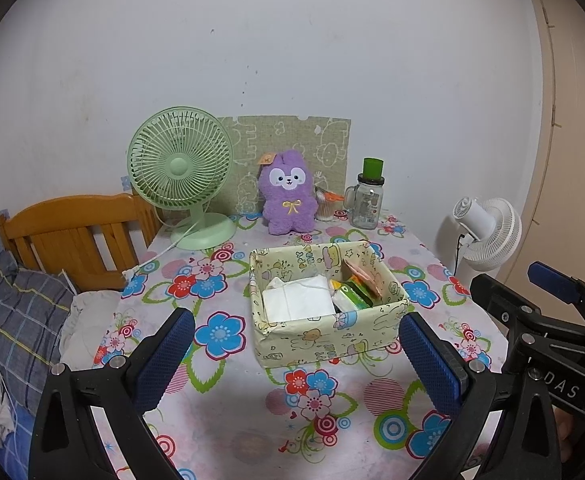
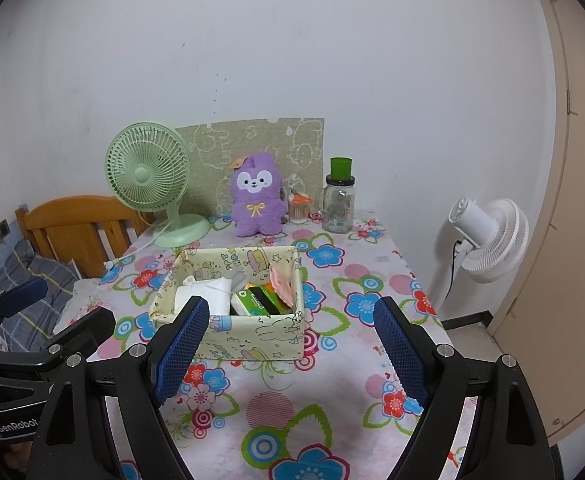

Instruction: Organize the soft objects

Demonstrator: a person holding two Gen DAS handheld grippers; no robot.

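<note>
A table draped in a pale cloth printed with bright red, blue and pink flowers [image 1: 228, 412] fills the lower half of both views, pushed against a white wall. At mid-frame in the left wrist view sits a rectangular cream box wrapped in cartoon-printed paper [image 1: 324, 340], open at the top; inside it lie a white pack of tissues [image 1: 296, 300] on the left side and a green and orange tissue packet [image 1: 354, 294] on the right, with a pinkish flat item standing against the right wall. Behind the box, near the wall at upper centre, a fluffy purple plush animal with a yellow bow [image 1: 288, 200] stands upright, well apart from the box. To the left of the plush toy is a mint-green desk fan [image 1: 182, 168]; to its right, a clear glass jar with a handle and a green cap [image 1: 368, 196]. A white standing fan [image 1: 488, 232] shows at the right edge beyond the table, and a wooden bed headboard [image 1: 72, 232] at the left. The left gripper [image 1: 296, 340] hangs above the near part of the table with its blue-padded jaws spread wide and nothing between them. The right gripper [image 2: 292, 340] is likewise wide apart and empty, the box seen beyond its left finger.
</note>
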